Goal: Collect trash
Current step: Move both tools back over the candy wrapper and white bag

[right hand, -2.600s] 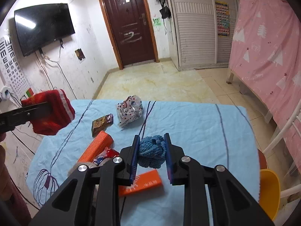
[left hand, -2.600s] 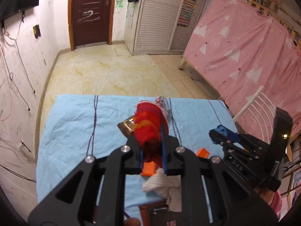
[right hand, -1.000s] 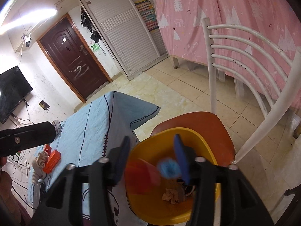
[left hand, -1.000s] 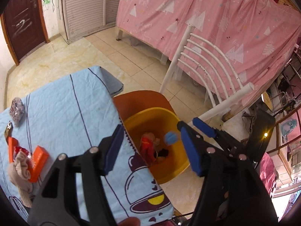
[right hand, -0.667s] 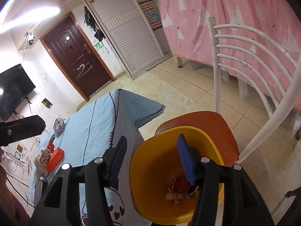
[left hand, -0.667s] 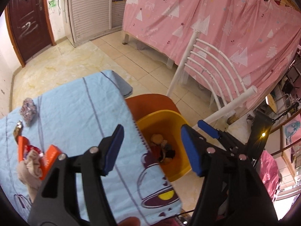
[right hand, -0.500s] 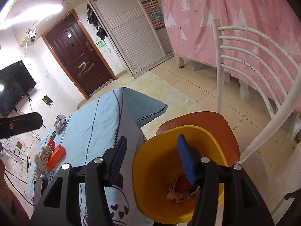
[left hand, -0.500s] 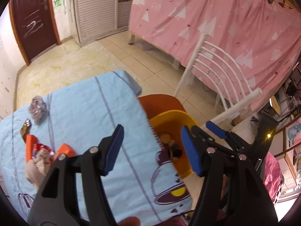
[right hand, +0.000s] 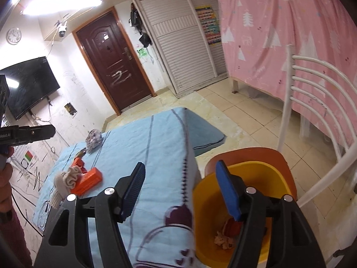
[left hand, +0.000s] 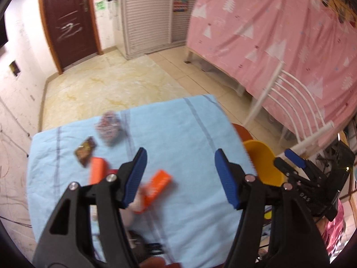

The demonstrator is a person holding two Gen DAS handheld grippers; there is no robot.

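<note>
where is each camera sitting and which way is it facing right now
Left wrist: rides the left tongs, held open, looking down across the blue tablecloth toward the door; the right tongs show at right.
Right wrist: rides the right tongs, open, over the table edge and yellow bin on the chair; the left tongs and a hand show at left.
Shared: tablecloth, orange box, bin, door.
</note>
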